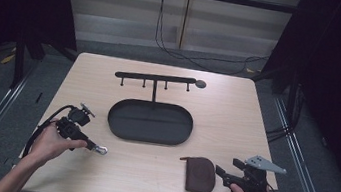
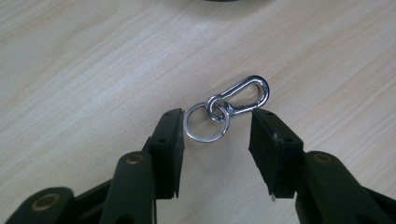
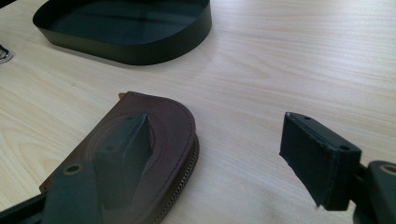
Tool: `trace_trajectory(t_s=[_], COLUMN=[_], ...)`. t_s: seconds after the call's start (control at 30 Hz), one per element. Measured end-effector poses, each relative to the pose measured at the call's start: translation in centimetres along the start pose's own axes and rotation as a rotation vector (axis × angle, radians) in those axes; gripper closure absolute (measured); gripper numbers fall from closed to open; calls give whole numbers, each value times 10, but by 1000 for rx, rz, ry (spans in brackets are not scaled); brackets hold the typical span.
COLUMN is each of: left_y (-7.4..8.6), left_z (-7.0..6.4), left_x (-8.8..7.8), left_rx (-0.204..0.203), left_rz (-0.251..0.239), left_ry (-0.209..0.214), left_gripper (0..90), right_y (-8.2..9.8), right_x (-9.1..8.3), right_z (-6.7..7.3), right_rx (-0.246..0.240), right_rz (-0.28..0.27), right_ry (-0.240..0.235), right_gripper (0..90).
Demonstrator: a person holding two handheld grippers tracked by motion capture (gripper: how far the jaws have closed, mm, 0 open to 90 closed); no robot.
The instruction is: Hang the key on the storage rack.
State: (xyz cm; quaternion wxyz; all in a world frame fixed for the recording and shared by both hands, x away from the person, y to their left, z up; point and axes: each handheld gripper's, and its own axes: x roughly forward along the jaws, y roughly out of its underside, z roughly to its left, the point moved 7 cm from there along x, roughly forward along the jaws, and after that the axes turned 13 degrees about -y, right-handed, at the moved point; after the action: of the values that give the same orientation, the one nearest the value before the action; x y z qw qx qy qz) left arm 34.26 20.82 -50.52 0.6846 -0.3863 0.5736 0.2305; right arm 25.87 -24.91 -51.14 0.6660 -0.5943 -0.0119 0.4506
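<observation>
On the pale wooden table (image 1: 236, 115), the left gripper (image 2: 217, 130) hovers low with its jaws parted around a silver metal key ring joined to a small carabiner clip (image 2: 227, 109); the pads do not press it, and the ring lies flat on the wood. The right gripper (image 3: 215, 154) stands wide open, one jaw over the brown leather zip pouch (image 3: 173, 121), the other beside it above bare wood. Beyond sits the black oval metal tray (image 1: 147, 136) with its hook rack (image 1: 155, 79)
</observation>
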Motion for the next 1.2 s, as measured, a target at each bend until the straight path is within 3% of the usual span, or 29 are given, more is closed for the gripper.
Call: trace_trajectory(t_s=[0.1,0.2,0.4,0.47,0.6,0.67,1.03,1.2], left_y=[-1,-3,-2,-3,-4,-7,-5,-4], left_z=[-2,-5,-5,-5,-4,-3,-8,-11], left_x=[1,3,11,11,12,13,25,27], left_rx=[44,66,113,109,156,155,210,249], left_rz=[20,18,58,54,84,66,132,137], left_ry=[0,-3,-3,-6,-14,-35,-24,-10], left_gripper=[577,596,624,627,635,642,642,639], right_y=[0,0,1,1,1,1,1,1], right_x=[0,0,1,1,1,1,2,2], right_z=[0,0,0,1,1,1,2,2], right_rx=[0,0,2,0,1,2,1,3], right_rz=[1,1,5,6,8,7,12,12], right_ry=[0,-3,-7,-6,-10,-13,-20,-22], right_gripper=[244,244,242,242,242,242,242,242])
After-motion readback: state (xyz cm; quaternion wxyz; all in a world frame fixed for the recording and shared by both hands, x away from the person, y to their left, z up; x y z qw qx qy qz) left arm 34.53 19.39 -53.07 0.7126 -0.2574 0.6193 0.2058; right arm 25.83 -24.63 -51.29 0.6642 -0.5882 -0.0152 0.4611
